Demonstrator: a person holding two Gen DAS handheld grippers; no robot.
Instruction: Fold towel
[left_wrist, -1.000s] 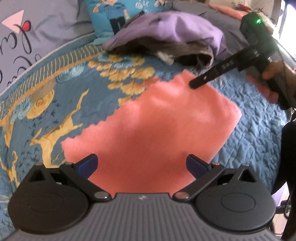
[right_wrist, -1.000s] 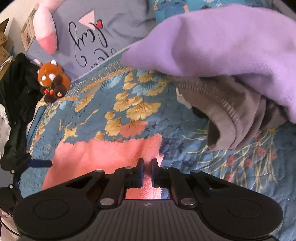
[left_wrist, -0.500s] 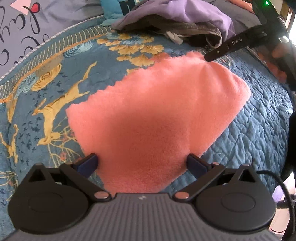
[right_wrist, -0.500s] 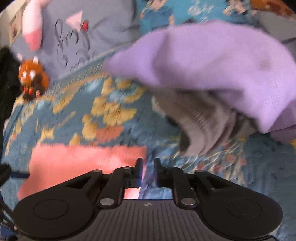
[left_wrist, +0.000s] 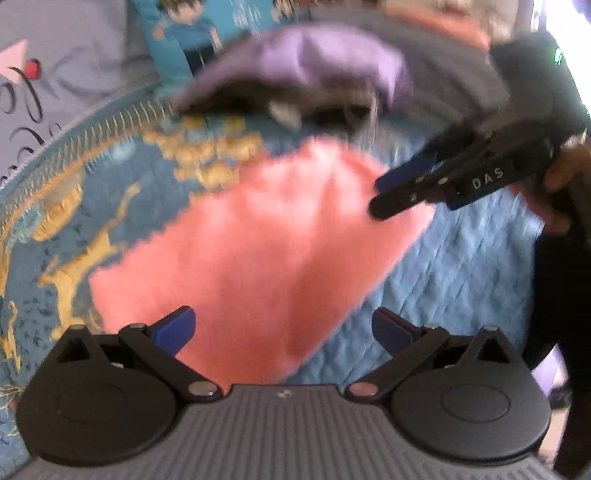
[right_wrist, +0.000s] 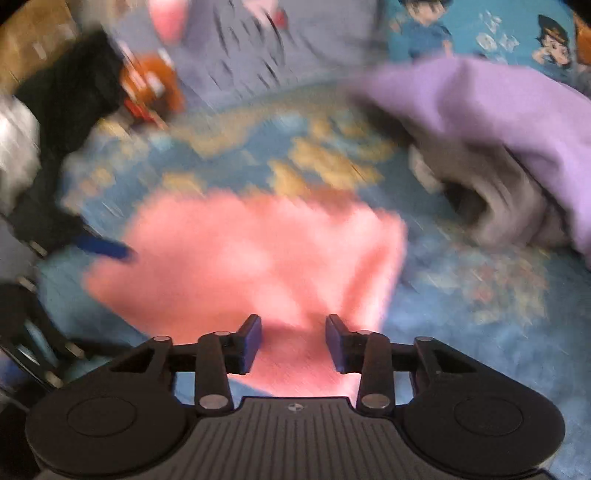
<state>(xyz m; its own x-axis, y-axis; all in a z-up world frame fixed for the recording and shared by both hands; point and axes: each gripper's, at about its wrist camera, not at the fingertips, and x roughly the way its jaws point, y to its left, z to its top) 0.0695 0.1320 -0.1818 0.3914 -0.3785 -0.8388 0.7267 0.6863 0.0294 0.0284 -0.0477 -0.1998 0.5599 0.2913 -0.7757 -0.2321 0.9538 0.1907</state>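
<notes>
A pink towel (left_wrist: 258, 243) lies folded and flat on the blue patterned bedspread (left_wrist: 461, 273). My left gripper (left_wrist: 282, 328) hovers over the towel's near corner, wide open, nothing between its blue pads. In the left wrist view the right gripper (left_wrist: 384, 197) hangs just over the towel's far right edge, a hand behind it. In its own view the right gripper (right_wrist: 293, 341) is above the towel (right_wrist: 258, 254), jaws opening, pads clear of the cloth. Both views are blurred.
A purple garment (right_wrist: 498, 110) over grey clothing (right_wrist: 509, 199) is heaped at the back right. Pillows (left_wrist: 66, 66) line the head of the bed, with a small red plush toy (right_wrist: 151, 85) at the left. The bedspread to the towel's right is bare.
The right gripper let go of the towel's far corner, spread its jaws and drew back over the towel. The left gripper shifted a little; the towel lies flat.
</notes>
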